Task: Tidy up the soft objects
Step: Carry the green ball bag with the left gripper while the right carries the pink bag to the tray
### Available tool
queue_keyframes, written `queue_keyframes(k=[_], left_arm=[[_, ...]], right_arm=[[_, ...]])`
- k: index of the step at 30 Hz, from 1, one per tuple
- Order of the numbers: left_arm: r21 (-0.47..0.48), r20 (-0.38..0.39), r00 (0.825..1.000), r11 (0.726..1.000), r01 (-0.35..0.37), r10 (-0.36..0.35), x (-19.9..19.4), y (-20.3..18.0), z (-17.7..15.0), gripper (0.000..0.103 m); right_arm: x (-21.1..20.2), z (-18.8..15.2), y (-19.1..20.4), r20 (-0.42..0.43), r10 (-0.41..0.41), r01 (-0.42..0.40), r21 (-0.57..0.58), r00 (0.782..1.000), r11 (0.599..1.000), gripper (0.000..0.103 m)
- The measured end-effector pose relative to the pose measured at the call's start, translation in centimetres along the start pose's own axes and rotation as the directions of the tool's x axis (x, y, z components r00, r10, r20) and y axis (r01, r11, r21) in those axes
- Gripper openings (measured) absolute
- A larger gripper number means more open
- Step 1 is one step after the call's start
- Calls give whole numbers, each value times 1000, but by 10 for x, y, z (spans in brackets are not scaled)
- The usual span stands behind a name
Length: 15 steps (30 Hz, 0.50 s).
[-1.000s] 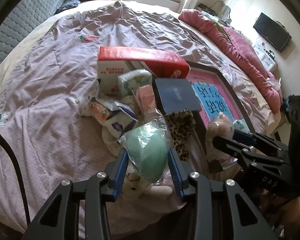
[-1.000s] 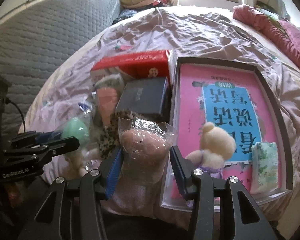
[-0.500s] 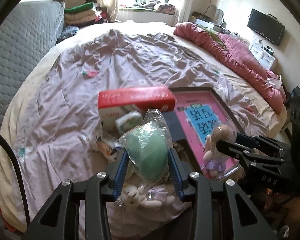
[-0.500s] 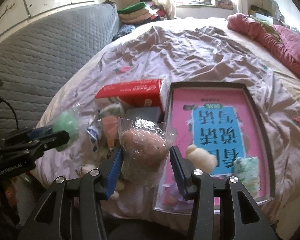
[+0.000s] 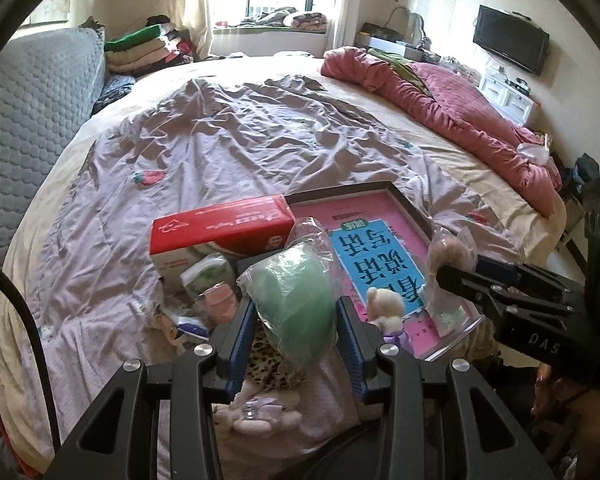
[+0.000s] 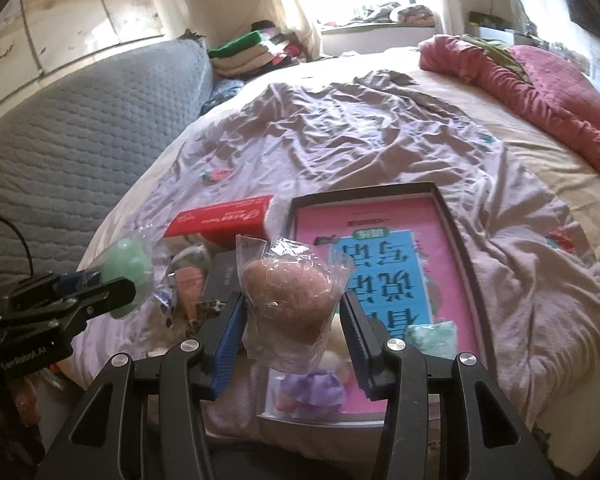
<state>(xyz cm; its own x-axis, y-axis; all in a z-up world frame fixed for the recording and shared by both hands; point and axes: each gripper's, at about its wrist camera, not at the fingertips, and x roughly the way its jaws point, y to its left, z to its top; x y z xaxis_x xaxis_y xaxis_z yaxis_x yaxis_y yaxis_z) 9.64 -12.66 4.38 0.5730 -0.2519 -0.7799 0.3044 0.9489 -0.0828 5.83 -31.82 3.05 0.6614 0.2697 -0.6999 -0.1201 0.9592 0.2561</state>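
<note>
While we carry one bagged soft piece in each claw, what matters is where the shallow box [image 6: 458, 236] with the pink and blue printed sheet lies from each of them. Our left gripper [image 5: 296, 320] is clenched on a green egg-shaped sponge in a clear plastic bag [image 5: 296, 300], its blue pads pressing both sides, the egg standing upright with its narrow end up. Our right gripper [image 6: 292, 316] grasps a pinkish-brown sponge in its own clear bag [image 6: 288, 296] the same way. Both are held up off the bed [image 5: 228, 132]. The box lies ahead and to the right of the left claw, and ahead and slightly right of the right claw, its long axis running away from us. We judge the right hand nearer, its sponge already overlapping the box's near left corner, beside the small plush bear [image 5: 386, 306] inside.
</note>
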Motion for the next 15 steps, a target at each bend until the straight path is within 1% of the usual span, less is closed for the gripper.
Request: queue_keyframes(k=[7, 15], left_arm=[[6, -33, 999, 999, 32, -32, 16, -19, 2, 41], [35, -75, 994, 996, 86, -83, 38, -50, 3, 41]], right_arm=[[-13, 1, -29, 16, -55, 54, 32, 998, 998, 50], [-21, -2, -58, 27, -81, 78, 91, 996, 993, 50]])
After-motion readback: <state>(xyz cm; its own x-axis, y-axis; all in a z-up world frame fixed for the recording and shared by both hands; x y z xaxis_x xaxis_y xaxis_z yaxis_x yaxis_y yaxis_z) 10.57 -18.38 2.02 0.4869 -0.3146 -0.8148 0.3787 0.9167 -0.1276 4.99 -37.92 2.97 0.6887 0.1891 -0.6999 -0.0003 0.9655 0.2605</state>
